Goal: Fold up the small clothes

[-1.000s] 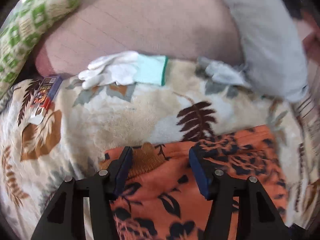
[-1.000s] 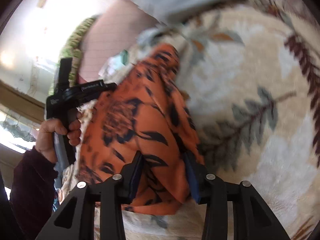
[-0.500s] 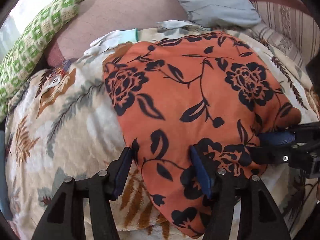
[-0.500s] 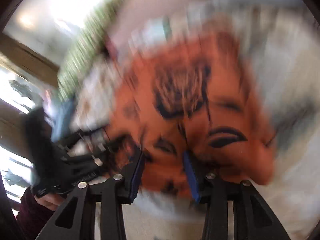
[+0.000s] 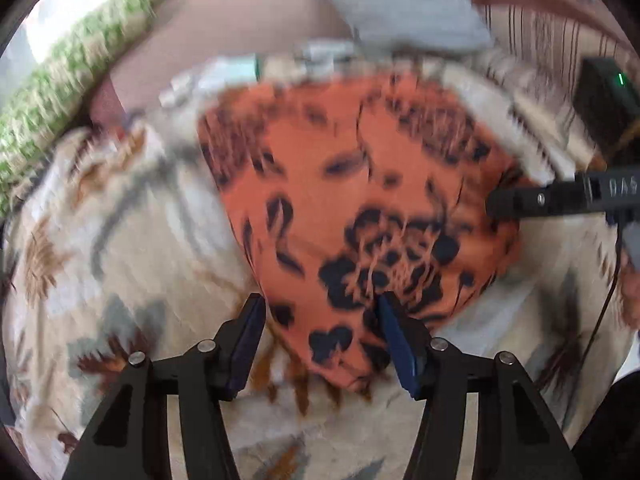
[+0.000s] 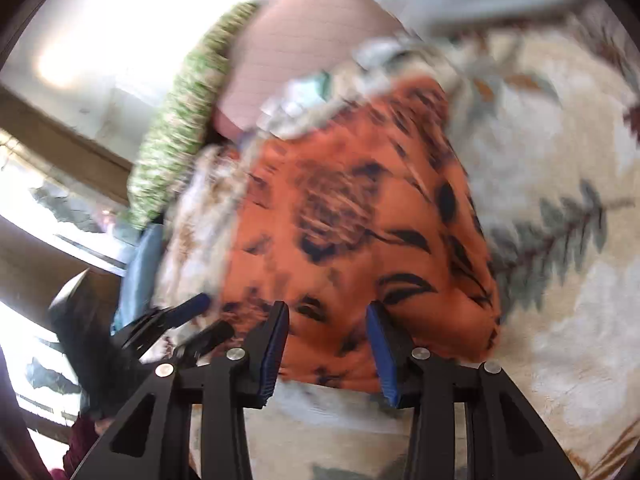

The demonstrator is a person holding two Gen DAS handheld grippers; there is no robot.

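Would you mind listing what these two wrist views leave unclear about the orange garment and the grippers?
- Orange floral garment: motion blur hides folds and edges in both views.
- Left gripper: left wrist view; whether its pads press the cloth is unclear.
- Right gripper: right wrist view; the garment's near edge sits between the fingers, contact unclear.
- Small pale items beyond the garment: blurred, unidentifiable.

A leaf-patterned cream blanket [image 5: 120, 248] filled the lower frame. A green-and-white patterned cushion [image 5: 68, 80] curved along the upper left, a pinkish-brown pillow [image 5: 224, 32] beside it, a grey pillow [image 5: 400, 4] at top centre, striped fabric [image 5: 532, 40] at upper right.
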